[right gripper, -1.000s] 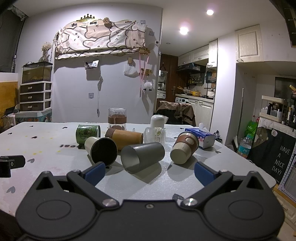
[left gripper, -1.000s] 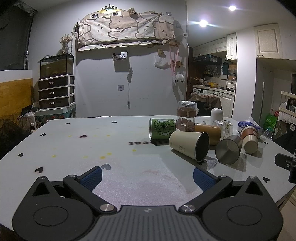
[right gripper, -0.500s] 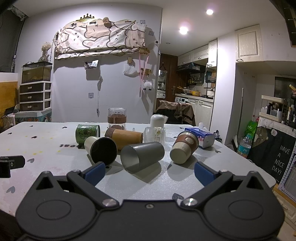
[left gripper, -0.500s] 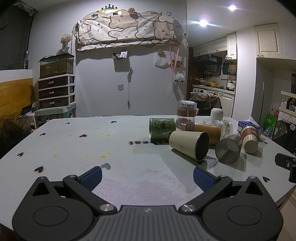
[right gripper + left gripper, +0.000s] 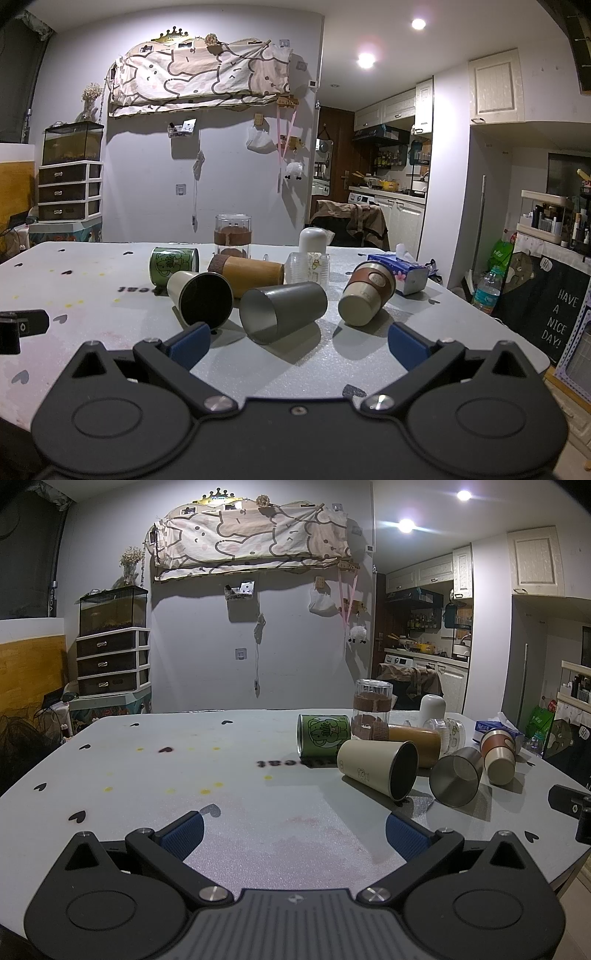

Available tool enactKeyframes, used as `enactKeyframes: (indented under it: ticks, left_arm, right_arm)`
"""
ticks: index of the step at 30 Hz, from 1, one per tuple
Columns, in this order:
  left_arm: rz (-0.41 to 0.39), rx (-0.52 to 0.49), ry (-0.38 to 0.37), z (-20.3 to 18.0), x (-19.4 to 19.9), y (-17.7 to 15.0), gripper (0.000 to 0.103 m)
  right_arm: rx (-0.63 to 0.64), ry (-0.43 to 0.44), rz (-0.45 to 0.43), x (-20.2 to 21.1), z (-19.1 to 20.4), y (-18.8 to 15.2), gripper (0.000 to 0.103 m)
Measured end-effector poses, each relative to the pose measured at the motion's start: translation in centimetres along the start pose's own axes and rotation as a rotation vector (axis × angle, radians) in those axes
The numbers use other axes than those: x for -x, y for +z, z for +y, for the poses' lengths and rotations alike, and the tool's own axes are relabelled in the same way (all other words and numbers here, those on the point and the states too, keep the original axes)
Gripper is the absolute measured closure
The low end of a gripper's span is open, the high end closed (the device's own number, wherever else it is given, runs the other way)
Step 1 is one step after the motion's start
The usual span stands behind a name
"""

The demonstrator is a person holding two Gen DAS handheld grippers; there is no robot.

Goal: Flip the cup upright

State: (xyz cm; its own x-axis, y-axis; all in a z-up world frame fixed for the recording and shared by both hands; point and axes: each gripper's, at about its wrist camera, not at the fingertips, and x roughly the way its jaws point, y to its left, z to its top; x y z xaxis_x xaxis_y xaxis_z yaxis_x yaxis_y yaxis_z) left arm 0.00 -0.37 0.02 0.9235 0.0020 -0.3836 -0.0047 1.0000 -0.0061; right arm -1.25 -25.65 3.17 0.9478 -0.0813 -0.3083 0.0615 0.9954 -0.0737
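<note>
Right gripper (image 5: 298, 343) hovers low at the near tabletop (image 5: 92, 295) edge, fingers wide apart, empty, facing the grey steel cup (image 5: 284, 310), which lies on its side just ahead, mouth toward the camera. Left gripper (image 5: 293, 834) likewise spread and empty, over bare surface, well apart from the cluster. Cream cup (image 5: 201, 299) lies just beside the grey one; brown-banded cup (image 5: 365, 295) lies to its right. Open room is judged best in front and right; the left flank is crowded.
</note>
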Motion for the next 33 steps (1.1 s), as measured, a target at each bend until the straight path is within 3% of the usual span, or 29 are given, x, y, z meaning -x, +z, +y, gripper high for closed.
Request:
enactKeyframes:
  ticks: [12, 20, 27, 33]
  left_arm:
    - [-0.001, -0.001, -0.004, 0.1, -0.1, -0.2, 0.0]
    - [0.004, -0.002, -0.009, 0.3, -0.1, -1.3, 0.0]
    - [0.001, 0.001, -0.007, 0.8, -0.2, -1.4, 0.0]
    - [-0.003, 0.008, -0.006, 1.1, -0.3, -1.6, 0.0]
  right_arm:
    - [-0.046, -0.009, 0.015, -1.4, -0.9, 0.0, 0.0]
    - [-0.133, -0.021, 0.013, -5.7, -2.4, 2.7, 0.0]
    - [-0.325, -0.046, 0.159, -13.7, -3.2, 4.8, 0.0]
    - [-0.552, -0.038, 0.308, -20.1, -3.5, 4.5, 0.004]
